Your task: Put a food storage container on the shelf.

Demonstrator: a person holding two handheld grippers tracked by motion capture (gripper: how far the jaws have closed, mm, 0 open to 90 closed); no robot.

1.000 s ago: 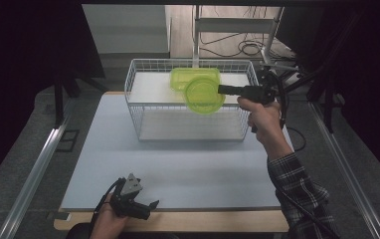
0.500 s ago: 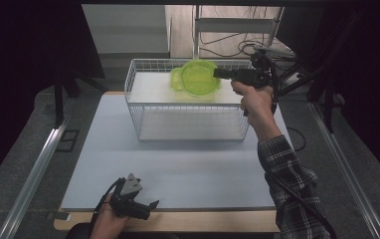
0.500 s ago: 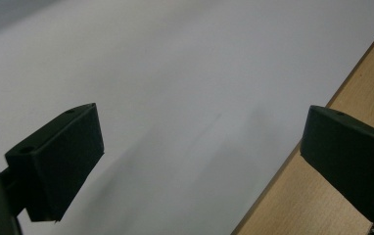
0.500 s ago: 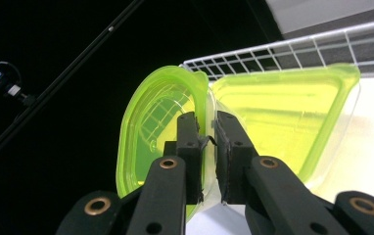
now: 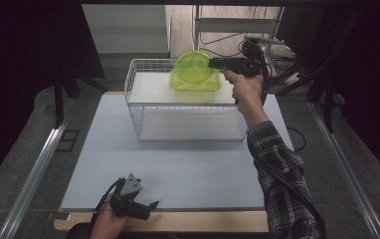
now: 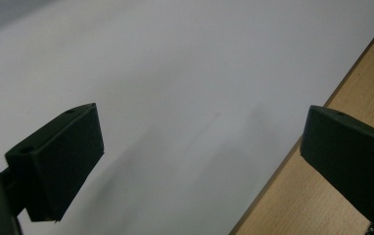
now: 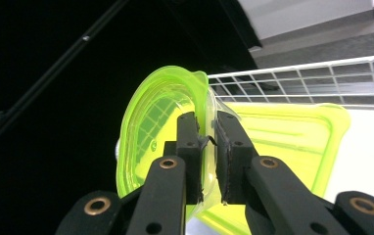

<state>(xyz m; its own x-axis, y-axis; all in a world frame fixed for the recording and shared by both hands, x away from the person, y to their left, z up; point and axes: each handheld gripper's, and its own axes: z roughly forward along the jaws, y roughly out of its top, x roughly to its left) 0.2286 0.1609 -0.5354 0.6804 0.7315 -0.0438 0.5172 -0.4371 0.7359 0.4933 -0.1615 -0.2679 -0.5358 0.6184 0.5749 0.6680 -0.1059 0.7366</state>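
Above basket (image 5: 188, 107), right tongs (image 5: 213, 62) level.

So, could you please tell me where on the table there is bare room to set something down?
The white mat is bare between the wire basket and the left gripper at the near edge, and on either side of the basket. The basket's back is crowded: a green container lies there, where the right gripper holds a round green lid.
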